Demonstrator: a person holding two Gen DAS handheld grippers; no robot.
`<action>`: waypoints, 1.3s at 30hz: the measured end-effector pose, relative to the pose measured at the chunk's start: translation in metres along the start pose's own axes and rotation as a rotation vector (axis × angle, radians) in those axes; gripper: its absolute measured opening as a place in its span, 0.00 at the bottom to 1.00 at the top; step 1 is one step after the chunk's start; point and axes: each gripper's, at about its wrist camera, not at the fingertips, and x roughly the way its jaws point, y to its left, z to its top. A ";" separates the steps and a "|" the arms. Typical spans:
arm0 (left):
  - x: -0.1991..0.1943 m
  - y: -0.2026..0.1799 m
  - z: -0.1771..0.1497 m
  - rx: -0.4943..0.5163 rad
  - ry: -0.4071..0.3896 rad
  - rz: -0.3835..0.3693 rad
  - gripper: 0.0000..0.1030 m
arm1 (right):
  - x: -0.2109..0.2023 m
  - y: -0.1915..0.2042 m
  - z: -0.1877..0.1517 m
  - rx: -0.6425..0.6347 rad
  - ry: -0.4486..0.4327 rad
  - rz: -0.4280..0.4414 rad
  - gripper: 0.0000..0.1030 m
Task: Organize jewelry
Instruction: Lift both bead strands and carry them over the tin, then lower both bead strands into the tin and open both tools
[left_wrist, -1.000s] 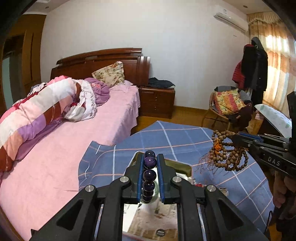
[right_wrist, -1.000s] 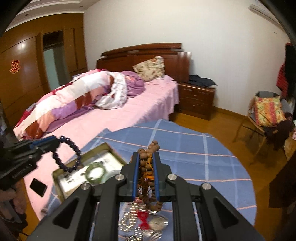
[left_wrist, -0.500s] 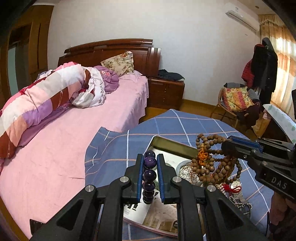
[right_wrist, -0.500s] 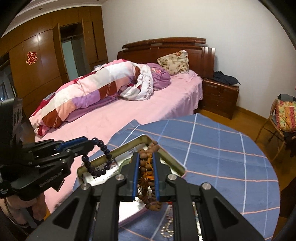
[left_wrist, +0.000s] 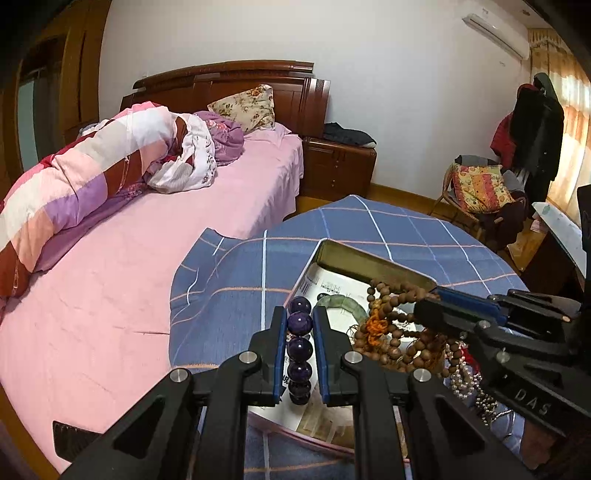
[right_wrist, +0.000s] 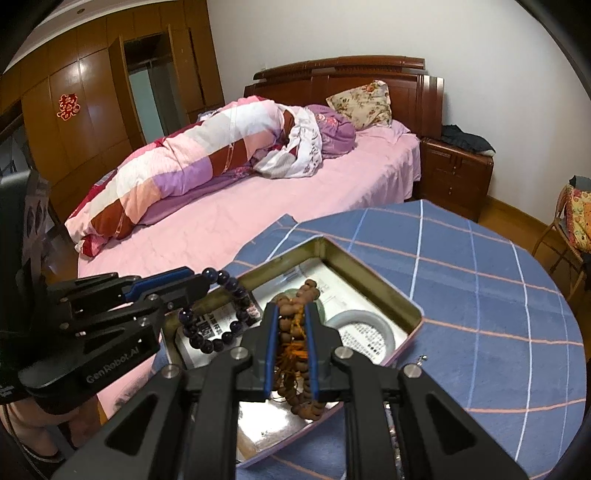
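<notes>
Here the left wrist view shows what the right one hides: a pile of pearl-like strands (left_wrist: 463, 376) on the blue checked cloth of the counter (left_wrist: 369, 229), just beside the tin tray (left_wrist: 369, 260) and partly behind the right hand-held gripper (left_wrist: 430, 308). The right wrist view alone shows the whole loop of the purple bead bracelet (right_wrist: 221, 314) hanging over the tray's near-left corner, and a white bangle (right_wrist: 365, 325) lying on the printed paper inside the tray (right_wrist: 373, 275). The left hand-held gripper (left_wrist: 300, 347) is clamped on the purple bead bracelet (left_wrist: 300, 349), seen there as a single column of beads. The right hand-held gripper (right_wrist: 291, 350) is clamped on the bundled brown bead strand (right_wrist: 295, 347), which dangles over the tray. A green bangle (left_wrist: 340, 302) lies in the tray, half hidden by the brown beads (left_wrist: 391, 332). Beyond the counter stands a bed (right_wrist: 258, 206) with a rolled quilt (right_wrist: 192, 177).
</notes>
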 end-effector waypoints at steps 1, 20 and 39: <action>0.001 0.000 0.000 0.000 0.003 -0.001 0.13 | 0.001 0.001 -0.001 -0.002 0.003 -0.001 0.16; 0.012 0.006 -0.018 0.005 0.060 0.010 0.13 | 0.016 0.004 -0.018 -0.006 0.060 0.005 0.16; -0.008 -0.007 -0.025 0.046 -0.009 0.078 0.68 | 0.007 -0.002 -0.033 0.018 0.061 -0.004 0.39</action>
